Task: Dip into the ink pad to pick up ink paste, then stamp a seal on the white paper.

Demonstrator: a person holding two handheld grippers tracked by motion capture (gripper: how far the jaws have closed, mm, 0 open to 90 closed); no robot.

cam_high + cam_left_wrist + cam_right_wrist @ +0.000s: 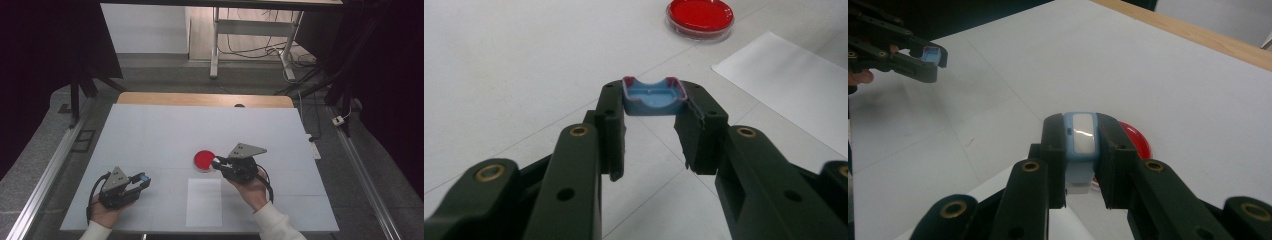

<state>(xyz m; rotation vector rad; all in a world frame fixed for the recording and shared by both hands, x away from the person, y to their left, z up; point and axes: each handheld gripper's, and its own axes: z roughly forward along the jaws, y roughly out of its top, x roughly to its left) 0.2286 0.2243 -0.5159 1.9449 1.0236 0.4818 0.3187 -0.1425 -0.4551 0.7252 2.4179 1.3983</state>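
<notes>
Blue cap (654, 96) clamped in left gripper (653, 107), pale-blue tube (1081, 145) pinched by right gripper (1083, 150), red dish (203, 160) alongside.

No readable text, labels, brands, numbers or signs anywhere.

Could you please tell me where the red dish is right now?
In the high view, the red dish sits on the white table right of centre, beside the right gripper and beyond the white sheet.
</notes>
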